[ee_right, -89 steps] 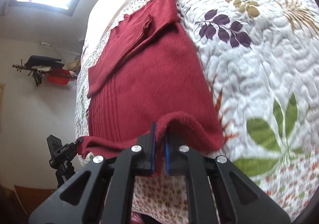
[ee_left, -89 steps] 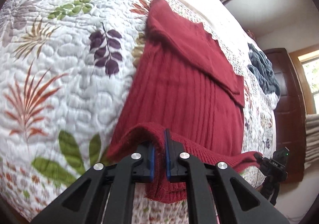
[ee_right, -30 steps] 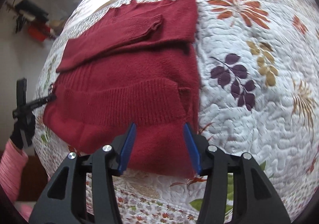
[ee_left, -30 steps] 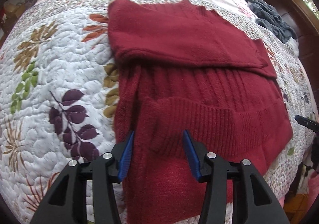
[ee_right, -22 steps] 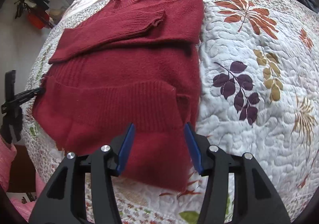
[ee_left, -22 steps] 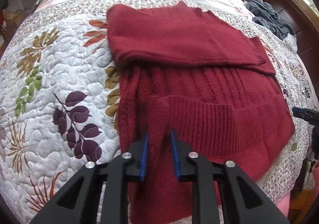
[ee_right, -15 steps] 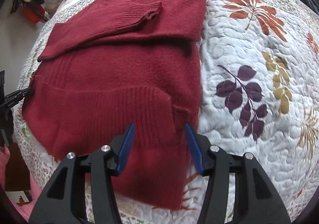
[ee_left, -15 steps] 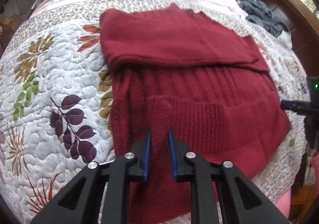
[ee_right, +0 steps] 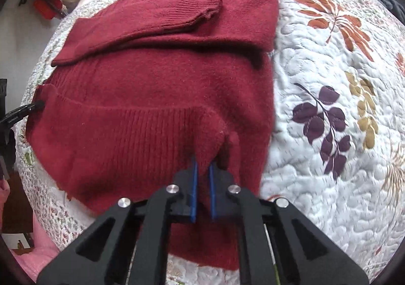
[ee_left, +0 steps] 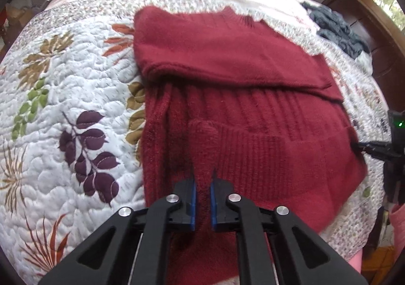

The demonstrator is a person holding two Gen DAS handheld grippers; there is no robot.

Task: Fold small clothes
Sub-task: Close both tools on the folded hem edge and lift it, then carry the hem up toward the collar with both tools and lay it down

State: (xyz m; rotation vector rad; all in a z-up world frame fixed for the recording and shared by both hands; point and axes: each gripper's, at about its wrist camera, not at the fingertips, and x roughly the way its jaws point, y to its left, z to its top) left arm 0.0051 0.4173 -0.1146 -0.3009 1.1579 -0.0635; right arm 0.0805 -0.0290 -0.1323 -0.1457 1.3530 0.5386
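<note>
left gripper and right gripper each clamped on ribbed hem fold of red sweater on quilt; mid-fold; next: carry hem evenly toward collar.

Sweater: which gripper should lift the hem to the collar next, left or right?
Neither alone. The left gripper is shut on the sweater hem near its left edge, the right gripper near its right edge; lifting together probably folds straightest.

Both wrist views close over sweater
</note>
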